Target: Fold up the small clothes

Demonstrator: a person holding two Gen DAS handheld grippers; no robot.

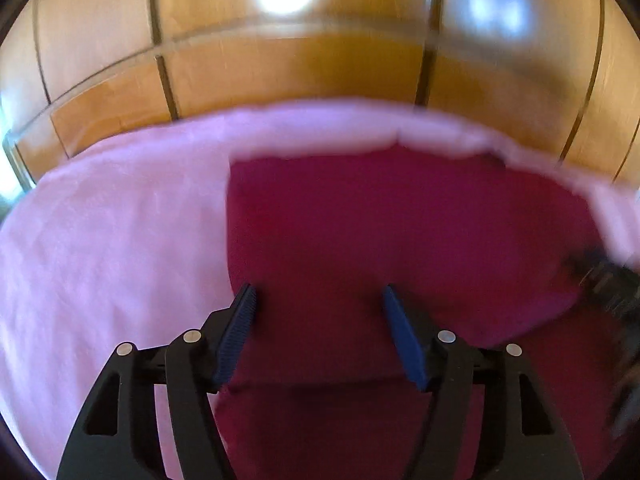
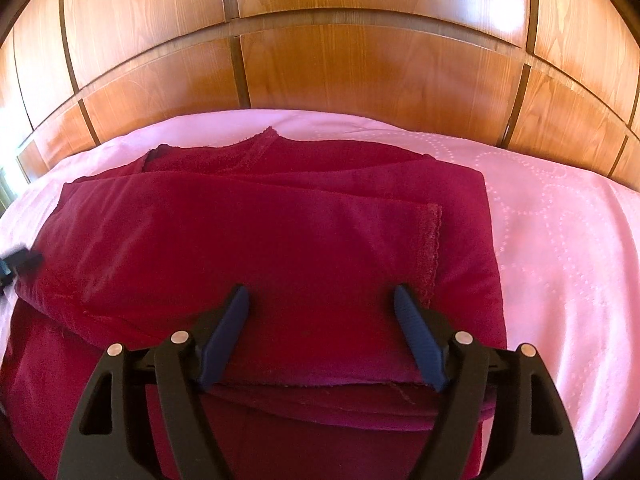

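The dark red garment (image 2: 280, 232) lies folded over on itself on a pink bedspread (image 2: 560, 240), in front of a wall of wooden panels (image 2: 340, 72), its lacy neckline (image 2: 260, 148) at the far edge and a hemmed flap (image 2: 434, 248) lying across the top layer. The right gripper (image 2: 322, 300) hangs just above the near fold with its jaws spread wide and nothing pinched between them. The left gripper (image 1: 318, 300), seen through a blurred view, stands likewise parted and empty-handed over the cloth's left part, close to its left edge.
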